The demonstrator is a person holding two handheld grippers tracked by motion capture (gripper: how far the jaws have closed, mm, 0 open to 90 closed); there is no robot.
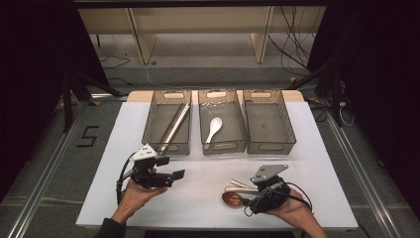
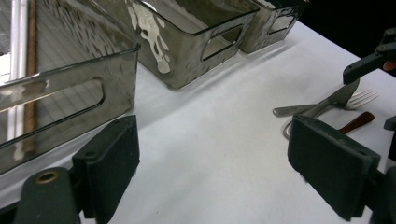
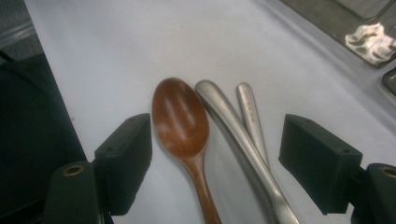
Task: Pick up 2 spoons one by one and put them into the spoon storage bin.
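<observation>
Right gripper [image 3: 215,154] is hovering low near the bench's front edge, jaws spread wide around the wooden spoon [image 3: 183,122] and two metal handles [image 3: 233,126] lying on the bench [image 1: 208,188]. The spoon is lying just beside the handles, so closing now is risking a pinch on all three, or the smooth metal skidding out sideways. Left gripper [image 1: 166,174] is idling, jaws spread and gripping nothing, in front of the left bin [image 1: 167,126]. Its nearness is inviting a collision.
</observation>
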